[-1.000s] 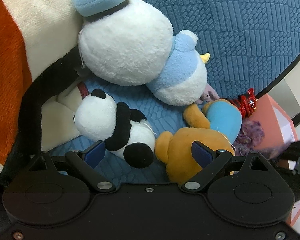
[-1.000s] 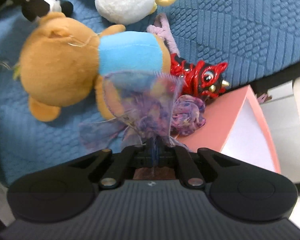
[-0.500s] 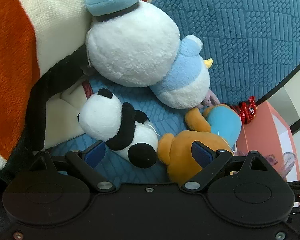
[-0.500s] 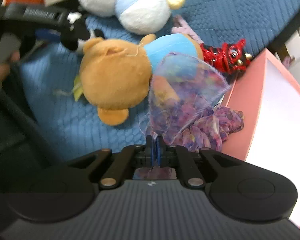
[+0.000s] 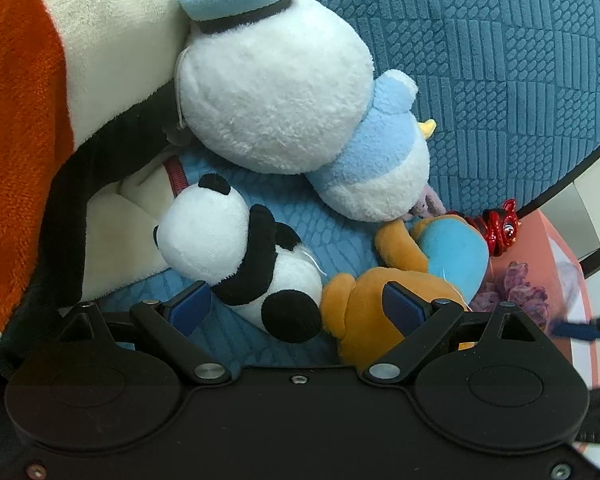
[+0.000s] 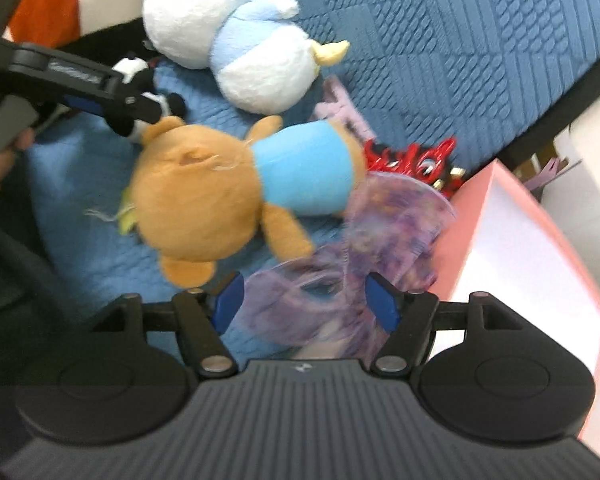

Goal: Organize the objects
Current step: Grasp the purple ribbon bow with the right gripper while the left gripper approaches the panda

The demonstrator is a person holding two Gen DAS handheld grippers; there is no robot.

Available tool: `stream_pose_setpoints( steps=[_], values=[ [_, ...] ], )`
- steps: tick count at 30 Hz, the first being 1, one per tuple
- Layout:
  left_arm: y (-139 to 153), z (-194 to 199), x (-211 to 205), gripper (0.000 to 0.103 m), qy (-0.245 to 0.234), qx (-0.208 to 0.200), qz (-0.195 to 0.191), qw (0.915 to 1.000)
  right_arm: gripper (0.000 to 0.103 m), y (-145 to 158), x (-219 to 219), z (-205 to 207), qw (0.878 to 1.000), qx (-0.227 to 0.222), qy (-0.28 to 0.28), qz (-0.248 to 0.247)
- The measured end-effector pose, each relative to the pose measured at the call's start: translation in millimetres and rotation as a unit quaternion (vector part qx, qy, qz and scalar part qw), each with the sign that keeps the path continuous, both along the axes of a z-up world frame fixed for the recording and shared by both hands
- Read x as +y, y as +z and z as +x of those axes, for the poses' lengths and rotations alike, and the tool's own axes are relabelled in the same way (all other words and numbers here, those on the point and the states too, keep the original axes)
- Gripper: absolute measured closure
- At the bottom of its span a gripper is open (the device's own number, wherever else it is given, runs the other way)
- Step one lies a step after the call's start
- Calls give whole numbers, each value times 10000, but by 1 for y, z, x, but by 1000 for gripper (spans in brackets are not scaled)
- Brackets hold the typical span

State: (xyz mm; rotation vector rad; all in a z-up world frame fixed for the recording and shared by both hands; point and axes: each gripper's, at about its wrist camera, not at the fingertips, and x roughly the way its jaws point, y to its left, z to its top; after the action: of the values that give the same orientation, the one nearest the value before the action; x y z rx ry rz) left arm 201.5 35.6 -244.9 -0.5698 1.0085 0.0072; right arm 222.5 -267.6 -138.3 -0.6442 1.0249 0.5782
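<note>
The right hand-held gripper stands open around a blurred purple mesh pouch. The left hand-held gripper gapes empty over the panda plush and brown bear.

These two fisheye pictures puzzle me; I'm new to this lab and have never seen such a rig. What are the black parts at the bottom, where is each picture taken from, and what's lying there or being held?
No robot here: a person holds a hand-held two-finger gripper in each hand, each with a camera looking forward along its fingers. The black shapes are the grippers' own bodies.

In the left wrist view, the left gripper is open over a blue quilted cover. Between its blue fingers lie a panda toy and an orange bear in a blue shirt. Behind them is a white duck toy in a blue cap.

In the right wrist view, the right gripper is open too. A sheer purple pouch, blurred, sits between its fingers, but they are not clamped on it. Beside it are a red figurine and a pink box. The left gripper also shows at upper left.
</note>
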Motion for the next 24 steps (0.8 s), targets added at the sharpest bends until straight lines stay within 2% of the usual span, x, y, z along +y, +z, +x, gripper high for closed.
stream_pose_setpoints(
  steps=[3, 5, 9, 16, 19, 21, 24],
  values=[
    [-2, 2, 0, 11, 38, 38, -30, 10000, 34, -6, -2, 14, 9992, -262, 57, -302],
    [-3, 2, 1, 11, 68, 42, -49, 10000, 34, -15, -1, 22, 9981, -271, 154, -540],
    [-4, 3, 3, 11, 134, 59, -94, 9998, 34, -32, 0, 29, 9919, -577, 461, -1034],
    [-6, 6, 2, 11, 139, 83, -104, 9998, 36, -64, 12, 30, 9753, -529, 1043, -1872],
    [-8, 8, 2, 11, 165, 123, -107, 9997, 48, -74, 15, 30, 9715, -486, 1117, -2035],
    [-10, 8, 2, 11, 181, 151, -89, 9997, 68, -77, 15, 29, 9719, -413, 1136, -2019],
    [-11, 9, 3, 11, 201, 168, -77, 9996, 84, -79, 15, 26, 9736, -348, 1145, -1943]
  ],
)
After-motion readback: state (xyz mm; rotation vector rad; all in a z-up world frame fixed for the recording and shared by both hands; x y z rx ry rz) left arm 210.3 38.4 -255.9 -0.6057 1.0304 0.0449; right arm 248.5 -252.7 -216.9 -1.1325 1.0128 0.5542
